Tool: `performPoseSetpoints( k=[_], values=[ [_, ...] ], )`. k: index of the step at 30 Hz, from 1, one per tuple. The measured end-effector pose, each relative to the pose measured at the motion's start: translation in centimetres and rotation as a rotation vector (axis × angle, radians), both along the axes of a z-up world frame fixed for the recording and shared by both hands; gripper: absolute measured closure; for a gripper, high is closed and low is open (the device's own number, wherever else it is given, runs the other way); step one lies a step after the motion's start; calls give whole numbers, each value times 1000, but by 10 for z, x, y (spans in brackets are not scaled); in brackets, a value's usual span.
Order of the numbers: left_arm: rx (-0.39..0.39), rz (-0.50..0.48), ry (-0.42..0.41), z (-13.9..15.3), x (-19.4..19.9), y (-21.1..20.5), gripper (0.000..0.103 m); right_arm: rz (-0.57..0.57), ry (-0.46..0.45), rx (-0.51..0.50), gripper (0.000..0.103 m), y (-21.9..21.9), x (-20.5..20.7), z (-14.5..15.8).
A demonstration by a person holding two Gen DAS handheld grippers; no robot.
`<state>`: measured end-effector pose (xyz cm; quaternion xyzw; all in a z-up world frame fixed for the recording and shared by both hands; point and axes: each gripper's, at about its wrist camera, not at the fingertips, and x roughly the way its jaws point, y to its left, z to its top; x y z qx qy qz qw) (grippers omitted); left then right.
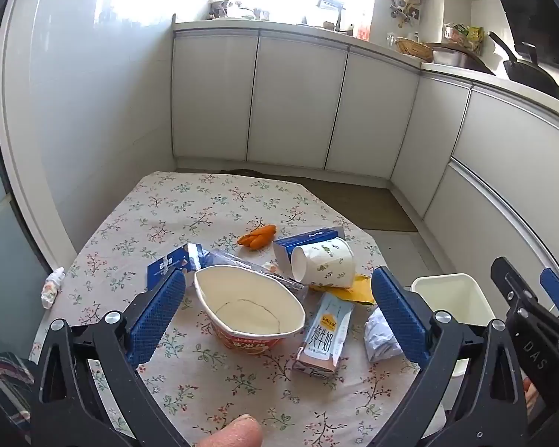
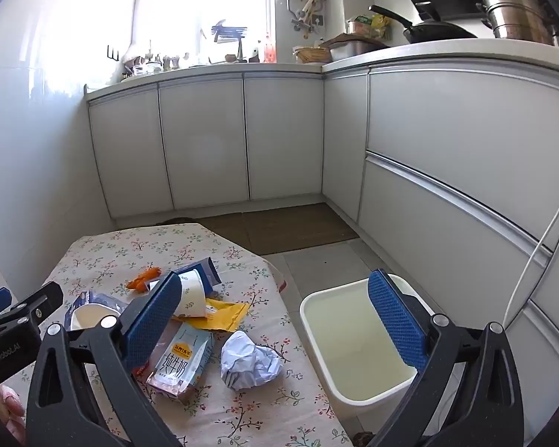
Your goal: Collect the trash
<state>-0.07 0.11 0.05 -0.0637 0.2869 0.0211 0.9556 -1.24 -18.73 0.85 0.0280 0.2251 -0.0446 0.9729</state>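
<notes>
1. The milk carton (image 1: 322,335) reads 纯牛奶; my right gripper (image 2: 275,320) body says "GenRobot.AI" – its side "DAS".
2. One noodle bowl (image 1: 249,309), one paper cup (image 1: 324,266), one crumpled paper ball (image 2: 249,363), one white bin (image 2: 354,339).
3. Both my grippers gape wide, empty – the bowl lies between the left gripper (image 1: 275,311) fingers, the paper ball between the right's.

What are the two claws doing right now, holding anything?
Left gripper: open, holding nothing, above the crushed noodle bowl.
Right gripper: open, holding nothing.
</notes>
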Motion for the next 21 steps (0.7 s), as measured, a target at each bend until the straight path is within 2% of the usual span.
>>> performPoseSetpoints(
  k=[21],
  values=[
    [-12, -4, 22, 0, 0, -4, 7, 7, -5, -27, 6, 8, -1, -4]
  ],
)
